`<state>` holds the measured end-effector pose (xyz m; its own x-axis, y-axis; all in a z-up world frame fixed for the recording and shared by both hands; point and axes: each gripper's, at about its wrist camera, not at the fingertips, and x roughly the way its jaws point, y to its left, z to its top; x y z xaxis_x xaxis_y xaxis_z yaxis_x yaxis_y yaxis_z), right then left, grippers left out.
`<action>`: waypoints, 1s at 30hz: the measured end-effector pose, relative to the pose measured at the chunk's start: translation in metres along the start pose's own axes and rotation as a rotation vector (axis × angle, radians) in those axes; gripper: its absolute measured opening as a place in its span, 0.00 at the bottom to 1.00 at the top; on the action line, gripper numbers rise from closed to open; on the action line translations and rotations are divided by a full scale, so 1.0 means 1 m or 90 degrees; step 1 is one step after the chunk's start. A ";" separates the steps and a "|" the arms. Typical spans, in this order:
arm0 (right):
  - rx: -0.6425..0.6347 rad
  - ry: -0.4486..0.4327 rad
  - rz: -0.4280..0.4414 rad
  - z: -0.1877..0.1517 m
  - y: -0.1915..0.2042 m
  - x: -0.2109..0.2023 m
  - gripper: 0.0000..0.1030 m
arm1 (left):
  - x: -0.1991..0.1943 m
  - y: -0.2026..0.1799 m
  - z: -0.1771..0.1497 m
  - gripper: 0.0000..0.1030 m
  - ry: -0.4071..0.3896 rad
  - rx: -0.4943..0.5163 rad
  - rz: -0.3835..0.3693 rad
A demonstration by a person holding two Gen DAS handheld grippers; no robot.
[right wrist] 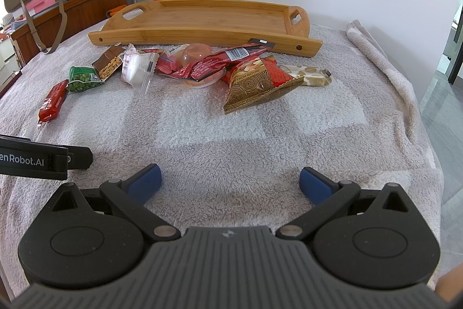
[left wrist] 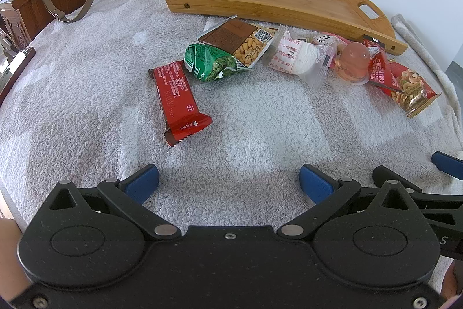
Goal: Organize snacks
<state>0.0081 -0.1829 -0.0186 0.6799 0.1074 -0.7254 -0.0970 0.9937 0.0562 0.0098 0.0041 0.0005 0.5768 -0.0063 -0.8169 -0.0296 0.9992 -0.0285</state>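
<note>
Snacks (right wrist: 185, 62) lie strewn mid-frame on a towel-covered counter (right wrist: 231, 135), just before an empty bamboo tray (right wrist: 202, 16). Left tool (left wrist: 228, 181) and right tool (right wrist: 230, 180) hover with fingers apart, empty. Light, crinkly, slippery packets likely grip best by sealed edges.

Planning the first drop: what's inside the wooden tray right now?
The wooden tray shows only bare boards inside, no snacks. Its near wall hides a strip of floor along the front edge.
</note>
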 end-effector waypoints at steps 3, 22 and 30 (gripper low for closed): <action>0.000 0.000 0.000 0.000 0.000 0.000 1.00 | 0.000 0.000 0.000 1.00 0.000 0.000 0.000; 0.001 -0.002 -0.001 -0.002 0.000 -0.001 1.00 | 0.000 0.000 0.001 1.00 -0.003 0.004 -0.003; 0.003 0.012 -0.004 0.004 0.001 0.001 1.00 | -0.001 0.000 -0.005 1.00 -0.031 0.006 -0.003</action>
<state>0.0115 -0.1814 -0.0171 0.6665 0.1002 -0.7388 -0.0891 0.9945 0.0545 0.0051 0.0041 -0.0016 0.6158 -0.0092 -0.7879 -0.0193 0.9995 -0.0267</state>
